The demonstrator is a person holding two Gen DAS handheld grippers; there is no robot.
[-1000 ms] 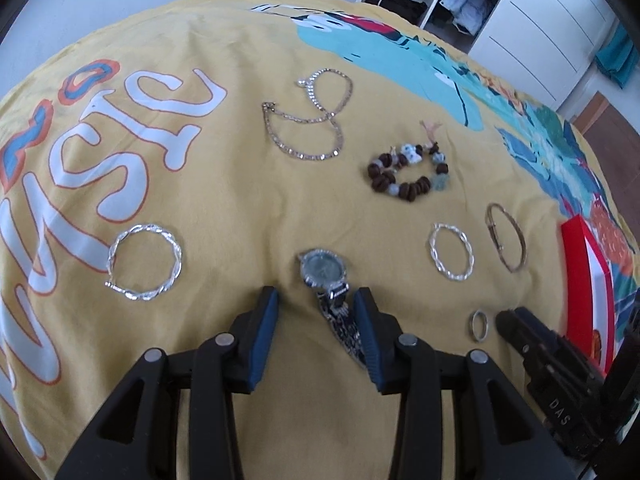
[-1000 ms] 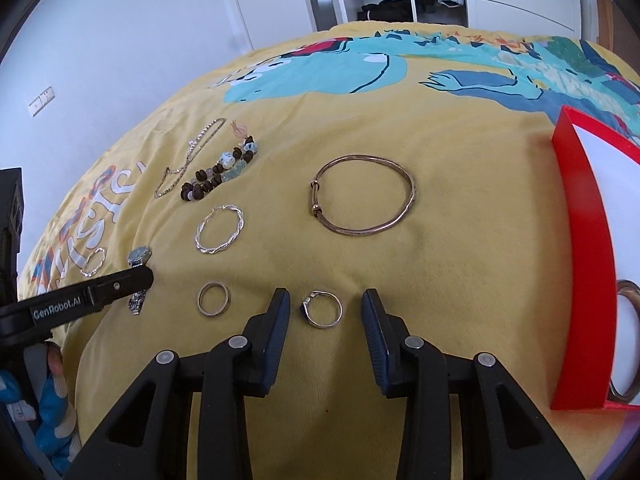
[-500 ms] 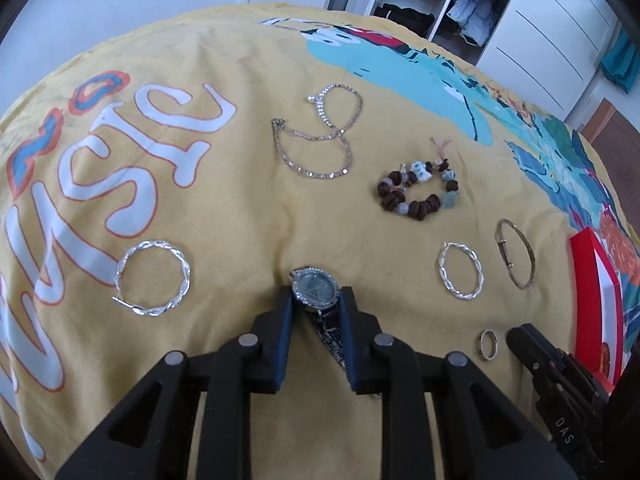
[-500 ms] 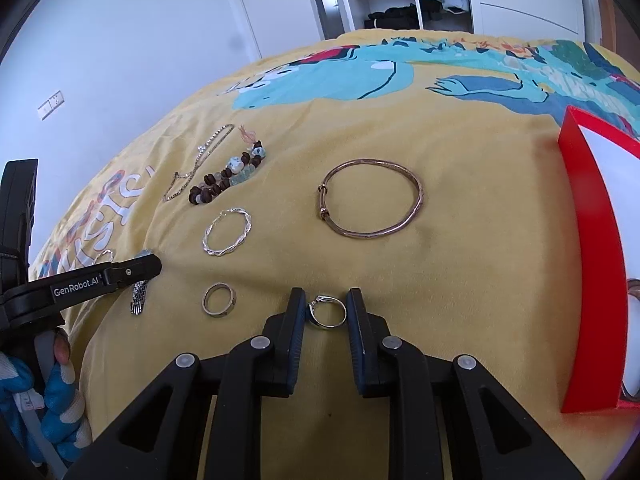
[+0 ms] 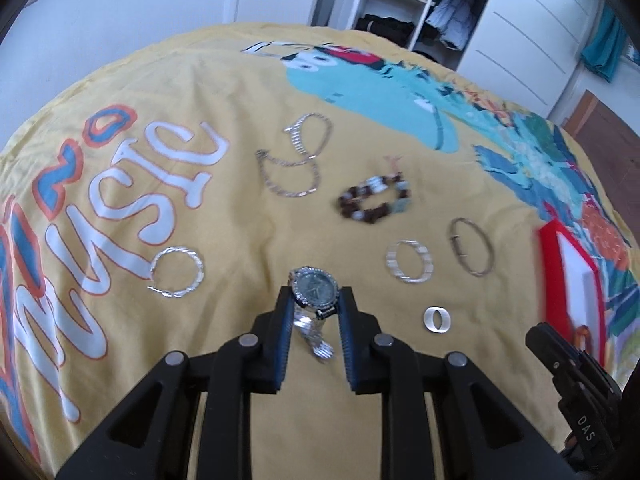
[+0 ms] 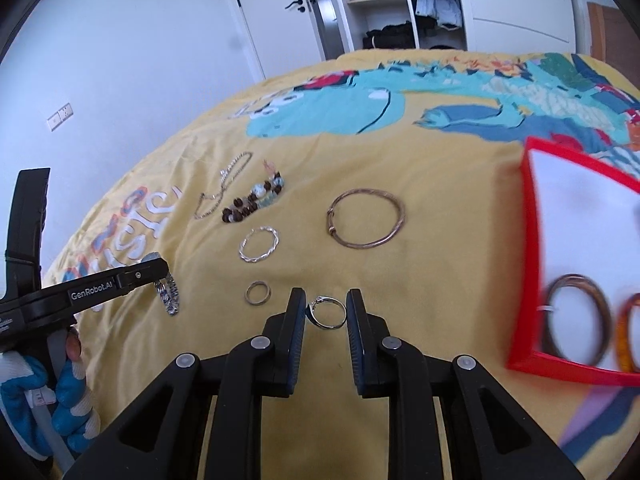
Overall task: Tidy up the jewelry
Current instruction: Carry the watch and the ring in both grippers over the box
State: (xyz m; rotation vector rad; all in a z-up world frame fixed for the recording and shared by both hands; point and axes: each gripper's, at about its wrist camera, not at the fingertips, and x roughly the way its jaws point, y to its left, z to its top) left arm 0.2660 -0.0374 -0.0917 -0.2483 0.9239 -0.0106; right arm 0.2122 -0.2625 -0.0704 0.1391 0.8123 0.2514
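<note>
My left gripper is shut on a silver watch and holds it above the yellow bedspread, its strap hanging down; the watch also shows in the right wrist view. My right gripper is shut on a thin silver ring, lifted off the cloth. A red tray with a white floor lies at right and holds a brown bangle and an orange bangle.
On the bedspread lie a silver chain, a bead bracelet, two twisted silver hoops, a bronze bangle and a plain band ring. An open wardrobe and door stand behind the bed.
Both grippers closed, the left on the watch and the right on the ring, then lifted them off the bedspread.
</note>
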